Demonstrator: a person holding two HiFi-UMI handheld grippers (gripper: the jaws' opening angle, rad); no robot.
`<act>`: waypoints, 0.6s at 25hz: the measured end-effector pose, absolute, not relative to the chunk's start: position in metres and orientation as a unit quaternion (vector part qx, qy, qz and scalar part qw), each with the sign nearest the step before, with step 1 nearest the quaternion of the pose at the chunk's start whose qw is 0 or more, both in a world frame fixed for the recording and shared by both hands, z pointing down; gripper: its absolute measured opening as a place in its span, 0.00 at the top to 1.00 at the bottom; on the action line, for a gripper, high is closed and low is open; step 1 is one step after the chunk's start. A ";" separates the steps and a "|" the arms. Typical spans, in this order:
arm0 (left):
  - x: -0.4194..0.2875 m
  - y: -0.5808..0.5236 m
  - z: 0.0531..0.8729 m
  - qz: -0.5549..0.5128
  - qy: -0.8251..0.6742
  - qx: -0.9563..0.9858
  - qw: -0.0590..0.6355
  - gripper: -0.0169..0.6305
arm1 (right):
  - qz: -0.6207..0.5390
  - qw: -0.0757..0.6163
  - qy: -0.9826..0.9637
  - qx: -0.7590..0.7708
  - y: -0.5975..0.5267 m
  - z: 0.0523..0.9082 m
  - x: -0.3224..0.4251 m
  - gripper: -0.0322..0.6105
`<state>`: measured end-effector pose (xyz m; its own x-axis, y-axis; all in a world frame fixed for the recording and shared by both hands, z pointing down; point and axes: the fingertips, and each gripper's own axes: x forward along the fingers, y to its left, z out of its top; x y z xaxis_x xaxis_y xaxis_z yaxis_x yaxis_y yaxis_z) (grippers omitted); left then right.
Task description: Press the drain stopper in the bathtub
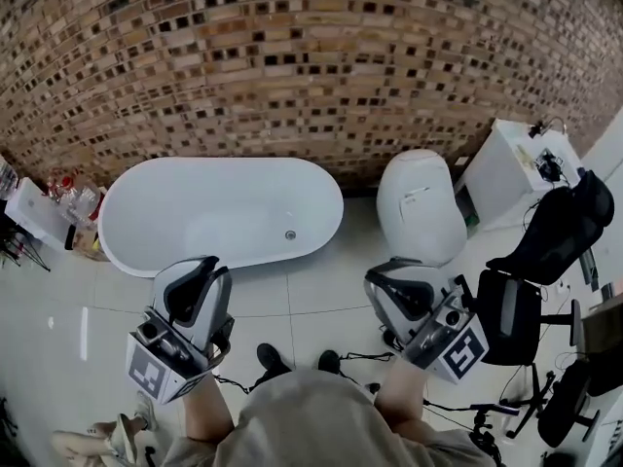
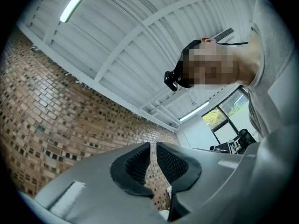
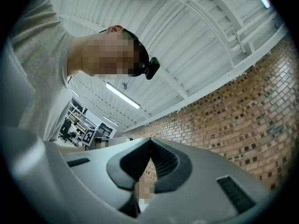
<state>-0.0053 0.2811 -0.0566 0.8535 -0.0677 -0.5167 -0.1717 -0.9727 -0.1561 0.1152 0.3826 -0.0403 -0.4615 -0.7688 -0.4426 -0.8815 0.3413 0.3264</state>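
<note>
A white oval bathtub stands against the brick wall in the head view. Its small round metal drain stopper sits on the tub floor near the right end. My left gripper is held over the floor tiles just in front of the tub's near rim, well short of the stopper. My right gripper hangs to the right of the tub, in front of the toilet. In the gripper views, the left gripper and right gripper point up at wall and ceiling. Both are shut with nothing held.
A white toilet stands right of the tub, with a white cabinet beyond it. A black office chair and cables crowd the right side. Bottles and a white box sit left of the tub. A brick wall lies behind.
</note>
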 end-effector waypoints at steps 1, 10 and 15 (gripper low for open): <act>0.003 0.293 -0.060 0.258 0.058 -0.959 0.107 0.92 | 0.267 0.109 0.812 -0.508 0.391 -0.039 0.121 0.93; 0.035 0.355 -0.062 0.212 0.022 -0.961 0.177 0.92 | 0.282 0.165 0.794 -0.513 0.431 -0.035 0.141 0.93; 0.028 0.343 -0.074 0.236 0.004 -0.959 0.158 0.92 | 0.301 0.147 0.775 -0.535 0.427 -0.059 0.130 0.93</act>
<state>0.0284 0.3429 -0.0745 0.8889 0.0672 -0.4531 -0.0813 -0.9503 -0.3005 0.1297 0.4272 -0.0587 -0.3841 -0.7410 -0.5508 -0.9185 0.2459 0.3096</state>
